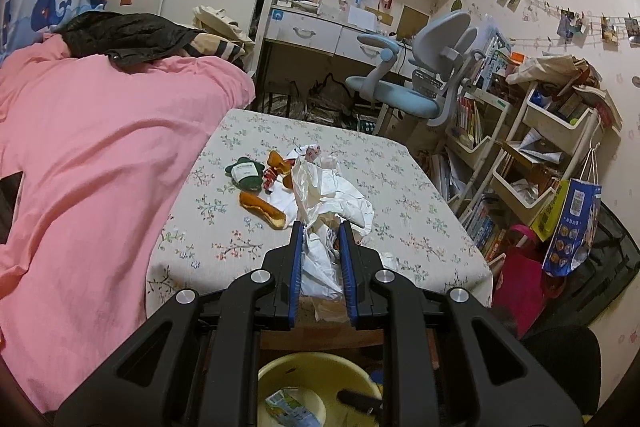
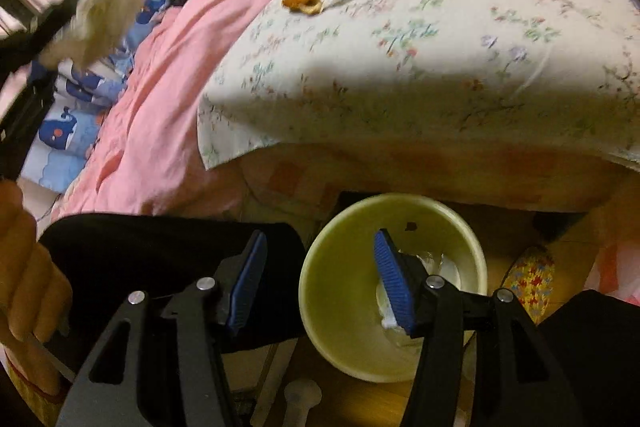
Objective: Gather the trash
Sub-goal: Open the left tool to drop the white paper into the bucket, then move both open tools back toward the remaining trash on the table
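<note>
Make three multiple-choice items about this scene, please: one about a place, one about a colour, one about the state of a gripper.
1. Where is the yellow bin?
A. on the table
B. on the floor beside the table
C. on the bed

2. What colour is the blanket on the bed?
A. pink
B. green
C. grey

3. How is the left gripper?
A. open and empty
B. out of view
C. shut on the white plastic bag

Answers: 1 B, the bin stands low, below the edge of the table. 2 A, the cover is plainly pink. 3 C, white plastic is pinched between its blue pads.
</note>
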Available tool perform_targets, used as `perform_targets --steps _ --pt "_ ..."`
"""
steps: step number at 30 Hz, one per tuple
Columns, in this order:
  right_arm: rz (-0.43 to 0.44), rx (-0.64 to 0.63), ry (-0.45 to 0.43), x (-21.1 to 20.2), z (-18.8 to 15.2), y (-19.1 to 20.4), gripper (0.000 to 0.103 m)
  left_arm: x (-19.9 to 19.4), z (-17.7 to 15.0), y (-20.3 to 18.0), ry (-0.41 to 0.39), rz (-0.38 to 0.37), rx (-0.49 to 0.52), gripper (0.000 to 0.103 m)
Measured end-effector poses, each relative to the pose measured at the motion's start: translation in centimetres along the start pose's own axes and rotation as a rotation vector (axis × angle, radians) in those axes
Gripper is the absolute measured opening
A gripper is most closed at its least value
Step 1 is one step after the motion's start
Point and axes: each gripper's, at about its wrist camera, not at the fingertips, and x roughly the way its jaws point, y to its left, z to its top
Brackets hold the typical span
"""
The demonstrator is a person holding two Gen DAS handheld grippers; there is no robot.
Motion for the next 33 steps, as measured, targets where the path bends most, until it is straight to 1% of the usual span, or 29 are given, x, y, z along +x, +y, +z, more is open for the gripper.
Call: perform_targets --steps 6,12,16,19,20,22,23,25,28,33 --pt "-0.044 0.04 -0.12 -1.9 1.0 -0.8 0.062 -0.5 -1.5 -0.8 0.048 0.003 0.024 0.017" --pt "-0.093 0.053 -0.249 -4.4 1.6 -1.1 0.067 -0.3 -4.1 -2.0 0.14 0.003 0.05 0.017" --pt "-0.109 0.071 -0.314 -5.8 1.7 -1.5 0.07 0.4 -6.4 -2.8 0.23 0.004 0.075 0.017" --pt "-0.116 0.081 -0.328 -6.1 1.6 -1.9 0.071 1.5 -7.9 -3.5 0.318 0.005 0.109 0.018" --pt "-0.119 0.083 -0.329 -6.0 1.5 -2.0 0.071 1.8 -8.4 -3.6 0.344 0.006 0.117 0.021" --pt "-0.122 0.081 -0.332 -6.1 1.5 -2.1 0.071 2.2 -9.0 -3.9 0.375 0.013 0.131 0.032" --pt "-0.124 0.079 -0.335 -6.1 1.4 -2.0 0.072 2.2 -9.2 -4.1 0.371 0.029 0.142 0.035" --pt "-0.128 0.075 -0.34 -6.2 1.5 -1.9 0.072 1.9 -9.1 -4.2 0.351 0.053 0.153 0.047" --pt "-0.134 0.068 -0.347 -6.4 1.3 -1.9 0.073 1.5 -8.9 -3.8 0.325 0.079 0.141 0.056" --pt "-0.145 0.049 -0.354 -6.5 1.2 -1.6 0.073 1.1 -8.4 -3.1 0.295 0.127 0.117 0.065"
